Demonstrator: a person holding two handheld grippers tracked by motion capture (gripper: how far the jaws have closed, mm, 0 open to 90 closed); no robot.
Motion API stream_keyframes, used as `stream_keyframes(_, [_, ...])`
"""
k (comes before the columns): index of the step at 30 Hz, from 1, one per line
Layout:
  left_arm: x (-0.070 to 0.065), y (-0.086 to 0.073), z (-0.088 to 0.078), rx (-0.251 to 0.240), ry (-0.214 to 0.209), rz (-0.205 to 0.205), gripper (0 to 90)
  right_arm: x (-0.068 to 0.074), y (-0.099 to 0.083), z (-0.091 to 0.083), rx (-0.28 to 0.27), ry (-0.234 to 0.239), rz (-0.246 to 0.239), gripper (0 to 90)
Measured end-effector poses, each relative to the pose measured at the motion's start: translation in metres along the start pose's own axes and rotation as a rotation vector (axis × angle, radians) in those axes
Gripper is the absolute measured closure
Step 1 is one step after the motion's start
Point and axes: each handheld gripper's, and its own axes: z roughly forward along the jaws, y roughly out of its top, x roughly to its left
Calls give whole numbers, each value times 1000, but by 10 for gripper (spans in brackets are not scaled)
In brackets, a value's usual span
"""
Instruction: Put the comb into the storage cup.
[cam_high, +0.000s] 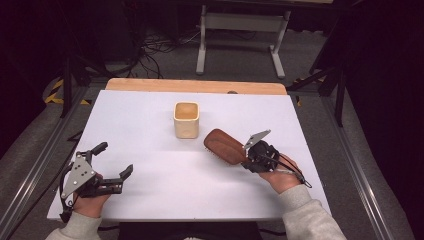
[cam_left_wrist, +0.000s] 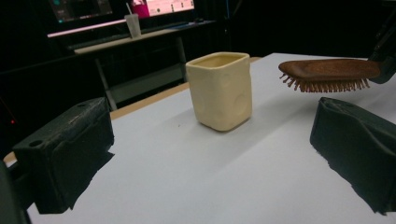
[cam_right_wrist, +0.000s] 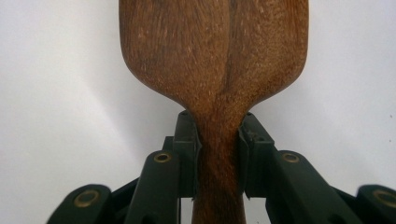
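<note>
Hairbrush (cam_high: 224, 146) sits in your right tool (cam_high: 251, 156) in the high view, wooden back up, its head reaching toward the cream cup (cam_high: 186, 120) that stands near the middle of the white desk (cam_high: 150, 170). Your left tool (cam_high: 114, 165) rests low at the near left, jaws spread wide, holding nothing.

From the left gripper view, you see the cup (cam_left_wrist: 220, 90) upright and the brush (cam_left_wrist: 329, 72) held clear above the desk, bristles down, just to one side of the cup and not touching it.

From the right gripper view, your jaws are clamped on the narrow neck of the handle (cam_right_wrist: 219, 144), one on each side.

You look to be mid-carry. To stand it in the cup, you would likely need to tip the brush toward upright and bring it over the opening, steadying the cup if it shifts
</note>
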Motion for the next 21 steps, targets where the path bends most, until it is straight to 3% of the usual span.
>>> stream_keyframes(5, [1, 1, -1, 9, -6, -21, 4, 6, 0, -11, -110, -2, -15, 724])
stream_keyframes(6, [2, 0, 0, 19, -31, -52, 11, 7, 0, -13, -133, -1, -21, 724])
stream_keyframes(9, [4, -1, 2, 32, -43, -69, 4, 11, -1, -17, -202, -7, -26, 723])
stream_keyframes(10, [4, -1, 2, 32, -43, -69, 4, 11, -1, -17, -202, -7, -26, 723])
stream_keyframes(12, [5, -2, 3, 43, -62, -90, 4, 16, -1, -20, -274, -4, -33, 723])
stream_keyframes(14, [5, -2, 3, 56, -67, -98, 4, 18, -1, -20, -294, -3, -36, 723])
stream_keyframes(16, [8, -1, 2, 52, -112, -114, 2, 22, -1, -21, -346, -9, -46, 723])
stream_keyframes(21, [8, -1, 3, 67, -128, -124, 2, 28, -1, -22, -415, -4, -55, 723])
